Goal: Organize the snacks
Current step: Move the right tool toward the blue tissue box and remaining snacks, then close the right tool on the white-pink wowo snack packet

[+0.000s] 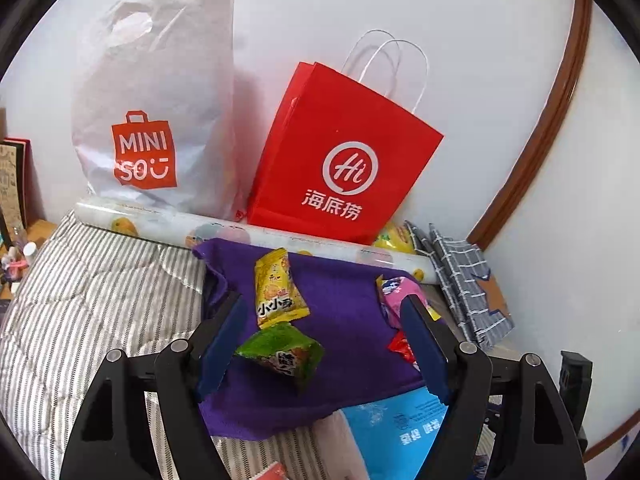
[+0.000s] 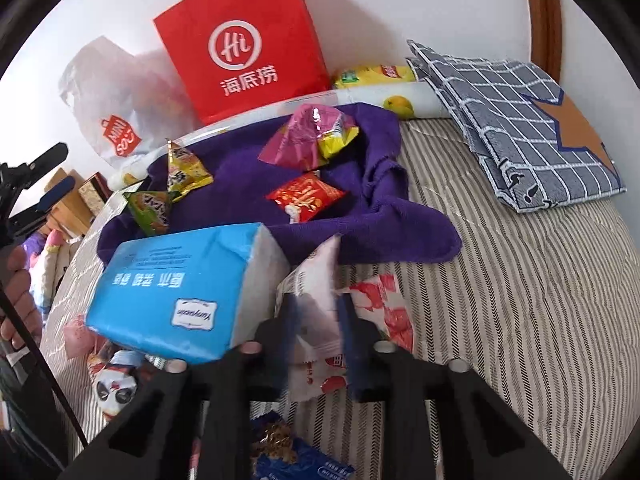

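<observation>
A purple cloth (image 1: 340, 308) lies on the striped bed and holds several snacks: a yellow packet (image 1: 276, 288), a green packet (image 1: 284, 354), a pink packet (image 1: 394, 292) and a red packet (image 1: 402, 346). My left gripper (image 1: 320, 340) is open above the cloth, the green packet below between its fingers. My right gripper (image 2: 318, 312) is shut on a white and red snack packet (image 2: 316, 304), held above the bed just short of the cloth (image 2: 348, 208). The yellow (image 2: 186, 168), green (image 2: 152, 208), pink (image 2: 308, 140) and red (image 2: 304, 196) packets also show there.
A blue tissue pack (image 2: 180, 292) lies at the cloth's near edge. A red paper bag (image 1: 340, 160) and a white Miniso bag (image 1: 152, 120) lean on the wall behind a rolled sheet (image 1: 240, 232). A checked bag (image 2: 516, 120) lies right. More packets (image 2: 116, 384) lie near left.
</observation>
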Tool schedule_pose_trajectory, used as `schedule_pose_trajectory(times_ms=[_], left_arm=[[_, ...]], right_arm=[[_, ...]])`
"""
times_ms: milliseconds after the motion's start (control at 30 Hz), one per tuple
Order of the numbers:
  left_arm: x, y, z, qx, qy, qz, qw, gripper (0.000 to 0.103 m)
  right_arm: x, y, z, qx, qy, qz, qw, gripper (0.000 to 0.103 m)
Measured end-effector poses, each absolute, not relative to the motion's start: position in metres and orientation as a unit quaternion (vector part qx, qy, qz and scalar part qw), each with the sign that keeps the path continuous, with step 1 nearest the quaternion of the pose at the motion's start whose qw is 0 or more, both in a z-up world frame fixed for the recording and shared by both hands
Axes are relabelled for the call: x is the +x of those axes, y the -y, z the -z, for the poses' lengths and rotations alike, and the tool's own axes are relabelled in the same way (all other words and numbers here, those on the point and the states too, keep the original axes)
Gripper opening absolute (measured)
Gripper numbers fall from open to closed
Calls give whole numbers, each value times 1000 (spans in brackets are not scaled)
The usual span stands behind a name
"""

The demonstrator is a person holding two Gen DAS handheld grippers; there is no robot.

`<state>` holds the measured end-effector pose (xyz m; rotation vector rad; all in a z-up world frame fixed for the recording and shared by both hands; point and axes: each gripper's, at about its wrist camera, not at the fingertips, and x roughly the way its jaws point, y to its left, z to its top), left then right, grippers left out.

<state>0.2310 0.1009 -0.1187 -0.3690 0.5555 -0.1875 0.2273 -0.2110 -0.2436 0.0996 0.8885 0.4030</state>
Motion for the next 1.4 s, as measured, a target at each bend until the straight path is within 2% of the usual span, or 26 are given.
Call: schedule_pose_trajectory(times_ms=[333,700,867,900,1400], left_arm=[[221,-99,111,-168,-249,93,949,80],[226,-89,118,-139,-263,84,951,80],[227,-88,118,-138,-268,85,950,80],[227,-88,118,-140,-268,86,949,80],[225,-91,112,-145,-263,88,950,80]], right_arm=[[199,229,221,63,-400,-177,897,8],[176,247,223,57,-413,-153,896,12],[177,231,225,34,-402,-158,901,43],[179,227,226,26,-398,-155,904,45],[214,204,256,-12,-444,-164,881,50]])
